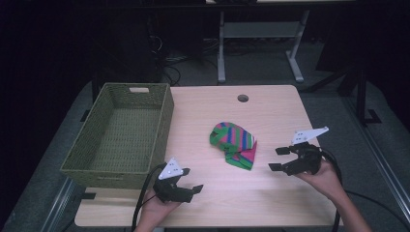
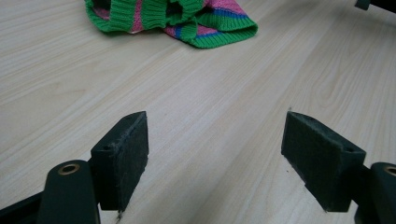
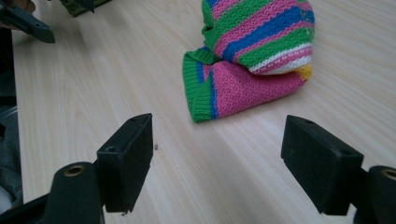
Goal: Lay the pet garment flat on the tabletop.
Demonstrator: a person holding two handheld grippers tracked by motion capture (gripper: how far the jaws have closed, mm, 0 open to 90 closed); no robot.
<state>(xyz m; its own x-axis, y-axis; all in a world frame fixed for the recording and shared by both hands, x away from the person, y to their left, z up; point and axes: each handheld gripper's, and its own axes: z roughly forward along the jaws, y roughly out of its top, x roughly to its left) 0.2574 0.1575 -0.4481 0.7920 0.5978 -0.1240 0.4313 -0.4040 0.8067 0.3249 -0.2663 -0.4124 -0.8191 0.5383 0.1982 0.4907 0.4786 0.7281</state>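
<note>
a crumpled striped green, pink and blue knitted cloth (image 1: 233, 144) lies mid-surface; left hand-held gripper (image 1: 187, 180) at 7 o'clock and right hand-held gripper (image 1: 280, 159) at 4 o'clock both gape apart, empty.

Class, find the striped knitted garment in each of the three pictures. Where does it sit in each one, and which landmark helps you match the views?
High view: the striped knitted garment in green, pink and blue lies mid-table, right of the green woven basket.
Left gripper view: at the top edge, left of centre, beyond the open jaws.
Right gripper view: upper centre-right, ahead of the open jaws.
Shared landmark: the pale wooden table.
</note>
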